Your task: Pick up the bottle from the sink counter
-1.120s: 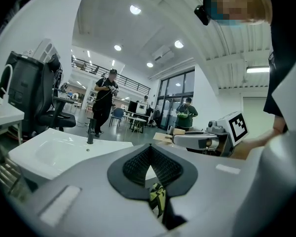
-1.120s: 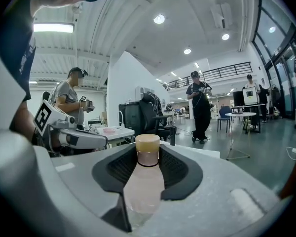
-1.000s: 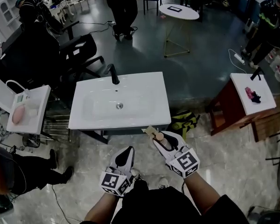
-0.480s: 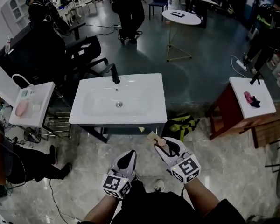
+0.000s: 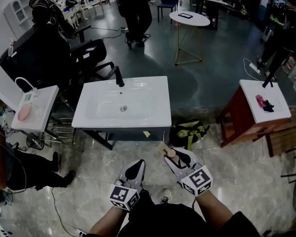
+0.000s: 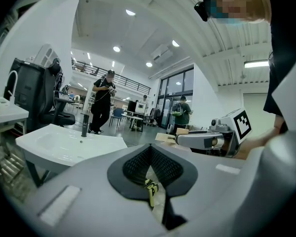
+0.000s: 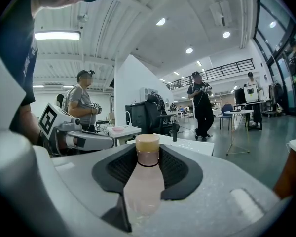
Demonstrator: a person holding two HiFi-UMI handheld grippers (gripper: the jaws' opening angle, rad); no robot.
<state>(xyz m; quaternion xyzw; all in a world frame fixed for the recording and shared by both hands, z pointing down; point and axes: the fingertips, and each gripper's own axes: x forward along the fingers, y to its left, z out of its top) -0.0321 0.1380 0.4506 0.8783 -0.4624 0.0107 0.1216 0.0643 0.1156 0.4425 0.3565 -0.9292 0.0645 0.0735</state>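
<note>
"Head view first: what has changed over the last second?"

"The sink [image 5: 153, 90] has drawn away from both tools. A second ago the right gripper [image 5: 173, 157] was just at the sink's front edge. Now it is well back from that edge, out over the floor, and the left gripper [image 5: 136, 165] has come back with it."

"And the bottle [image 7: 144, 179]?"

"Off the sink and carried along. The right gripper's jaws pinch it round the body, with the tan cap poking out ahead towards the sink. I'd judge the pick-up done; only the carrying away goes on."

"The left one?"

"Its jaws are pressed together at the tips. A small yellowish scrap shows in the gap behind them, but I can't name it."

"What does each camera add?"

"The right gripper view shows the pads against the bottle's sides, where the head view gives only a speck of cap. The head view alone shows the open floor between sink and grippers, and the faucet [image 5: 119, 77] at the sink's far edge. The left gripper view catches its neighbour side-on, on the side away from the sink."
</note>
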